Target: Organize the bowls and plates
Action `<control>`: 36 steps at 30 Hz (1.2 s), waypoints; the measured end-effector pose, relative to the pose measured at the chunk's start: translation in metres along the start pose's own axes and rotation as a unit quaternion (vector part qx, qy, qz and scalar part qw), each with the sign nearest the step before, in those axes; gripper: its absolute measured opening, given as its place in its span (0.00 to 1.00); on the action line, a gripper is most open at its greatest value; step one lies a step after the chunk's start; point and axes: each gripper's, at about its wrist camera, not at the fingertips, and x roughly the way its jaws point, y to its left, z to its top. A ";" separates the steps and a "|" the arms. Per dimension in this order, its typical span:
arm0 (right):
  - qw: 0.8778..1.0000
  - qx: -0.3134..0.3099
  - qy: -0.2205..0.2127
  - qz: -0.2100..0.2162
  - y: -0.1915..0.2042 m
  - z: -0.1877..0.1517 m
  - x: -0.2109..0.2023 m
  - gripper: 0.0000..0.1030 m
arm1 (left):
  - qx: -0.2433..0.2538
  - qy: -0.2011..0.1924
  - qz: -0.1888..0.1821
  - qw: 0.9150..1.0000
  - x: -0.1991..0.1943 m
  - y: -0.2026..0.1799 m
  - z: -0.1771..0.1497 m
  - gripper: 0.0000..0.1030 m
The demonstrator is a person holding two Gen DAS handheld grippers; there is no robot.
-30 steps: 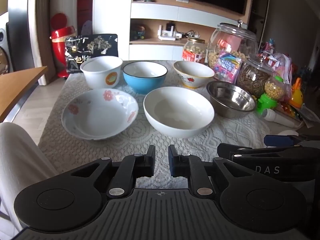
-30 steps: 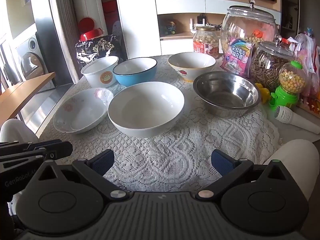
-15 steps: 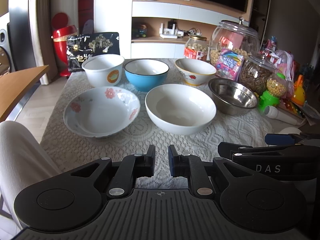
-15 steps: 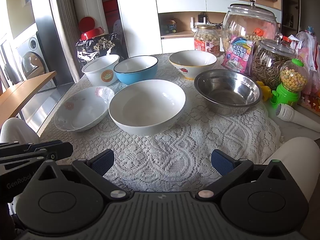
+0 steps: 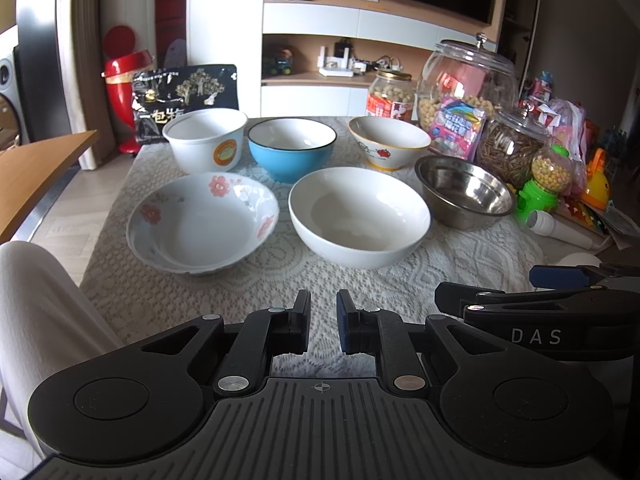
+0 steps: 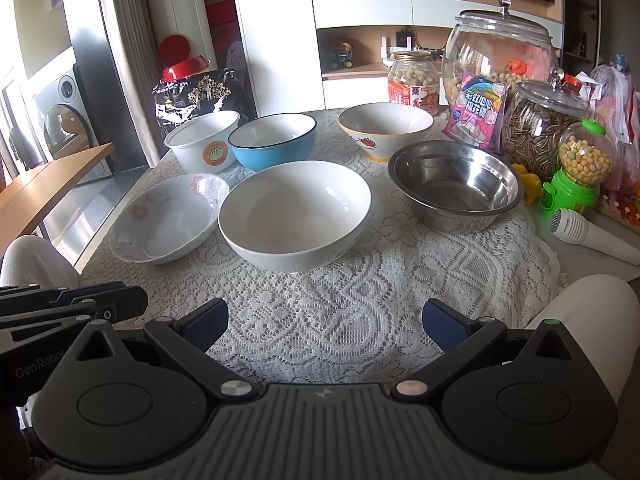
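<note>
Several bowls stand on a lace-covered table. In front are a floral bowl, a plain white bowl and a steel bowl. Behind are a white tub-shaped bowl, a blue bowl and a yellow-rimmed bowl. My left gripper is nearly shut and empty, near the table's front edge. My right gripper is open wide and empty, in front of the plain white bowl. The steel bowl lies to its right.
Glass jars and snack packets, a green candy dispenser and a white microphone crowd the table's right side. A black bag stands at the back left. A wooden bench is at the left.
Both grippers have tilted or moved slightly, so the bowls sit a little lower and nearer in view. The jaws have not changed.
</note>
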 end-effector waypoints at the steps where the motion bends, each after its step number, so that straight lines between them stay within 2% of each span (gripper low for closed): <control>1: 1.000 0.000 0.000 0.000 0.000 0.000 0.000 1.00 | 0.000 0.000 0.000 1.000 0.000 0.000 0.000 0.16; 36: 1.000 0.001 -0.011 0.003 0.000 -0.003 -0.008 1.00 | 0.005 -0.004 -0.002 1.000 -0.007 0.000 -0.003 0.16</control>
